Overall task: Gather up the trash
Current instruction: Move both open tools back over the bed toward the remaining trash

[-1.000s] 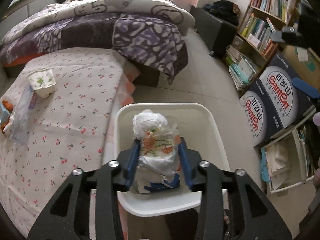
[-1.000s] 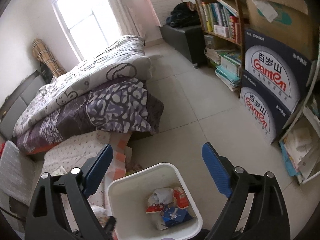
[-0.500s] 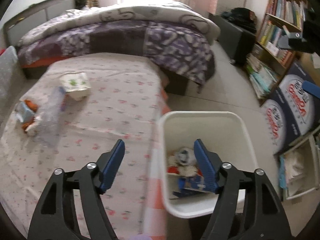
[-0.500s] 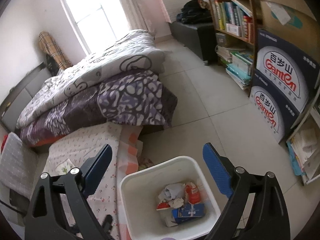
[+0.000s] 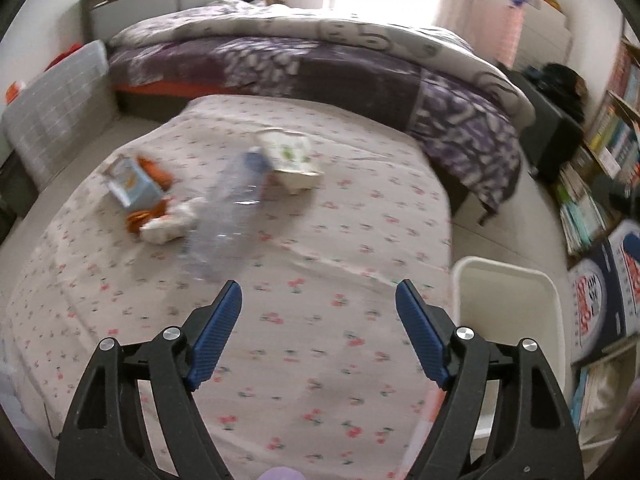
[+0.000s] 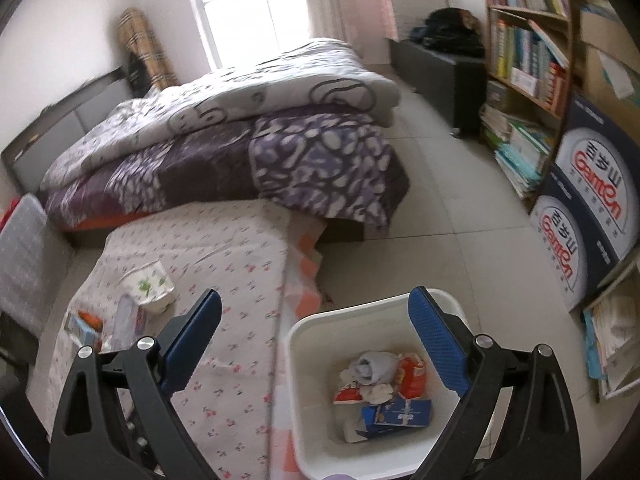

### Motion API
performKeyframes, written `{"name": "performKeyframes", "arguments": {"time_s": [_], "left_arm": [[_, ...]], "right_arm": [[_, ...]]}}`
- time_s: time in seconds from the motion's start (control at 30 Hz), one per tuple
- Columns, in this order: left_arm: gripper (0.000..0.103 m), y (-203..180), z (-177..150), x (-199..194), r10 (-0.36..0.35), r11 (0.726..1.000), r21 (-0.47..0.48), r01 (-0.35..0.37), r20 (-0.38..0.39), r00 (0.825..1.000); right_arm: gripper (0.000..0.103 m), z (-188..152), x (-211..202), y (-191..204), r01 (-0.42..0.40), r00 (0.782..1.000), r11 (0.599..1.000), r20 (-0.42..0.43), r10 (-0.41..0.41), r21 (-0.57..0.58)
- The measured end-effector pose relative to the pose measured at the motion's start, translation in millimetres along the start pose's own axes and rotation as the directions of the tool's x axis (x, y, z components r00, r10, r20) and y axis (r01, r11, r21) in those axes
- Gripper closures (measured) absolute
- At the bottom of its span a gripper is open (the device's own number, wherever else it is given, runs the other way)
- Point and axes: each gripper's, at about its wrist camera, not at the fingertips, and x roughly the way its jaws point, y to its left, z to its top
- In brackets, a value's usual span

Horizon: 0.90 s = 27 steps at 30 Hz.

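Observation:
My left gripper point(image 5: 318, 285) hangs over the cherry-print sheet point(image 5: 320, 360), its jaws opening with nothing between them. Beyond it on the sheet lie a clear plastic bottle point(image 5: 228, 220), a white printed cup point(image 5: 290, 160), a blue carton point(image 5: 130, 184) and crumpled white and orange wrappers point(image 5: 168, 226). The white bin point(image 5: 508, 276) stands to its right on the floor. My right gripper point(image 6: 316, 292) is open and empty above the gap between sheet and bin point(image 6: 304, 360). Inside the bin lies trash point(image 6: 380, 384): a bagged bundle, red wrappers, a blue box.
A folded purple and white quilt point(image 6: 240, 140) fills the bed's far end. A grey checked cushion point(image 5: 52, 120) leans at the left. Bookshelves point(image 6: 524, 60) and printed cartons point(image 6: 592, 208) line the right wall, with tiled floor point(image 6: 440, 220) between them and the bed.
The left gripper let go of the bagged bundle over the bin, opened wide and swung left over the sheet. The right gripper also shifted left, staying open.

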Motion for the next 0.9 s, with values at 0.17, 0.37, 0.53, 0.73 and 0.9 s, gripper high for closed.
{"name": "performKeyframes", "arguments": {"time_s": [0.17, 0.37, 0.53, 0.73, 0.9], "left_arm": [[0.026, 28, 5, -3, 0.035, 0.998, -0.044, -0.035, -0.003, 0.999], [0.026, 60, 5, -2, 0.068, 0.995, -0.078, -0.069, -0.025, 0.997], [0.026, 88, 4, 1, 0.099, 0.990, -0.098, -0.104, -0.049, 0.994], [0.026, 124, 1, 3, 0.116, 0.978, -0.160, -0.131, -0.097, 0.988], [0.022, 159, -1, 3, 0.138, 0.962, -0.216, -0.166, -0.140, 0.980]], "right_arm": [[0.011, -11, 6, 32, -0.020, 1.000, 0.998, -0.012, 0.019, -0.063], [0.011, -24, 12, 62, -0.046, 0.999, 0.993, -0.031, 0.043, -0.112], [0.011, -35, 21, 88, -0.064, 0.997, 0.986, -0.054, 0.056, -0.153], [0.011, -50, 29, 125, -0.105, 0.993, 0.974, -0.074, 0.092, -0.200], [0.011, -66, 35, 159, -0.149, 0.987, 0.957, -0.098, 0.128, -0.250]]}}
